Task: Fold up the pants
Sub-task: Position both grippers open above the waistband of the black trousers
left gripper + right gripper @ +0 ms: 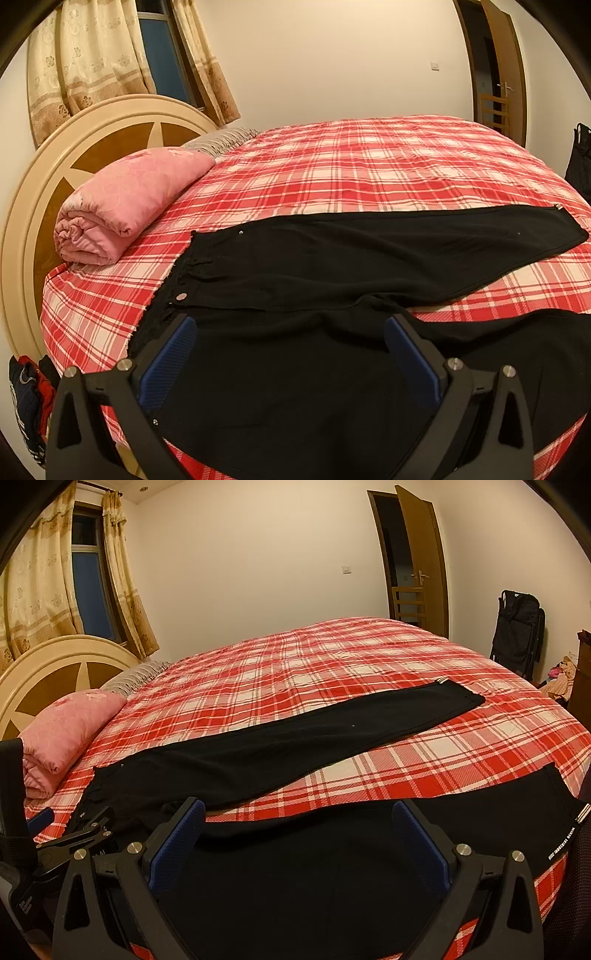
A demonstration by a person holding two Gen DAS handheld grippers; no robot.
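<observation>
- Cream walls close off a bedroom with patterned beige curtains [33, 590] at a dark window on the far left and a brown door [421, 554] standing ajar on the far right.
- Most of both views is filled by a bed under a red-and-white plaid sheet [314, 672], with a rounded cream headboard [110, 133] bearing a brown star on the left.
- Against the headboard lies a rolled pink quilt [125, 206], and a striped pillow [221, 138] shows just behind it.
- Black pants [332, 266] lie spread flat on the near half of the bed, the waistband with its metal button [181, 296] toward the left.
- One leg runs away to the right across the plaid; its hem ends far right, and the other leg lies along the near edge of the bed.
- White lettering is printed down the near leg close to its hem in the right wrist view.
- Over the waist part of the pants sits the left gripper [290, 338]; its jaws stand wide apart with blue pads, and nothing is between them.
- Over the near leg, the right gripper [299, 821] likewise has its jaws spread wide and empty.
- A black folded stroller [517, 627] leans at the wall on the far right, with a heap of clothes [561, 679] on the floor nearby.
</observation>
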